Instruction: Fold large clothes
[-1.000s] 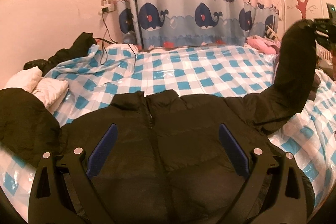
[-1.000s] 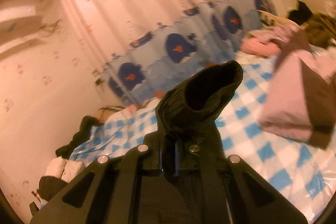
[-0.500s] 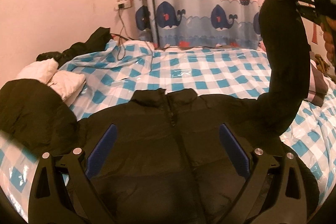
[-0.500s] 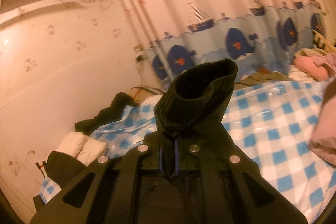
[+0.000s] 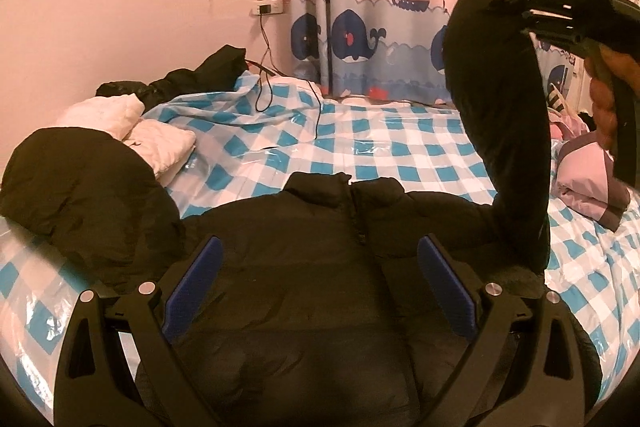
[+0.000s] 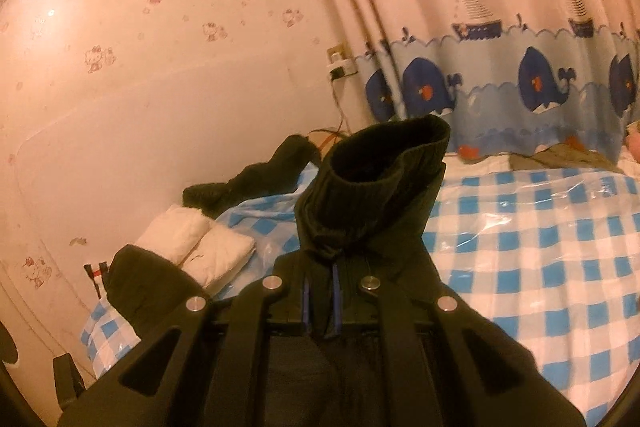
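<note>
A black jacket lies front up on the bed, its collar toward the curtain and its zipper running down the middle. The left gripper hovers over the jacket's chest with its blue pads spread wide and nothing between them. The right gripper is closed on the jacket's right-hand sleeve just below the ribbed cuff, which stands up above the pinched fabric with its opening showing. In the left wrist view that sleeve rises steeply from the shoulder up to the right gripper, held by a hand at the frame's right edge. The other sleeve lies bunched on the bed at the left. Beyond it rest white folded garments and another dark garment near the wall, where a cable hangs from an outlet. A pink folded garment sits on the bed at the right.
</note>
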`<state>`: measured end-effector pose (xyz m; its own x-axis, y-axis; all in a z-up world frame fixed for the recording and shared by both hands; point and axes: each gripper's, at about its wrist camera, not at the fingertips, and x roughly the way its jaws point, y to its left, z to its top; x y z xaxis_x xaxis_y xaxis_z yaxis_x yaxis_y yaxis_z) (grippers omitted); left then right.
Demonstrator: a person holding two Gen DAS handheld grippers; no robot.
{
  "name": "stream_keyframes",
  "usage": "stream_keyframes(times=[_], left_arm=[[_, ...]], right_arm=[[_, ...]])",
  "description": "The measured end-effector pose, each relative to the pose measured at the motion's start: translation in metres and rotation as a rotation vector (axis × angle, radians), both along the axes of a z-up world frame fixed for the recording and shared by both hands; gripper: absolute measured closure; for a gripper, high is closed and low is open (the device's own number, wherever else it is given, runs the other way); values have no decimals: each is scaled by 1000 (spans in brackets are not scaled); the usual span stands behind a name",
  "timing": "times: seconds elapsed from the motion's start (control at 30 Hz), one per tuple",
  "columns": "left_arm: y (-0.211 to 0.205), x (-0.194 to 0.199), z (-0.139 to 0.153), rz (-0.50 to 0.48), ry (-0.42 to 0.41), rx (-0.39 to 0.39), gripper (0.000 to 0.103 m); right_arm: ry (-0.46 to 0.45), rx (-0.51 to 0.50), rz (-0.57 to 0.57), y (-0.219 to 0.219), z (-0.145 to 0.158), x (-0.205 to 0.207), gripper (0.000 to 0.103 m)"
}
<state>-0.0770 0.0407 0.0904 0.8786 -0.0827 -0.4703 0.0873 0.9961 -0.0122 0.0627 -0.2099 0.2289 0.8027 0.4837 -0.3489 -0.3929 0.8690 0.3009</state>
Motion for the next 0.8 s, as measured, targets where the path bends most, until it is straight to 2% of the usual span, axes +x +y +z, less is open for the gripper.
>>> stream_keyframes(times=[0.37, 0.8], left_arm=[[18, -2, 0, 30, 1, 3, 9], [40, -1, -1, 68, 12, -11, 9]], right_arm=[[66, -11, 68, 48, -36, 16, 94], [160, -24, 136, 110, -94, 39, 94]])
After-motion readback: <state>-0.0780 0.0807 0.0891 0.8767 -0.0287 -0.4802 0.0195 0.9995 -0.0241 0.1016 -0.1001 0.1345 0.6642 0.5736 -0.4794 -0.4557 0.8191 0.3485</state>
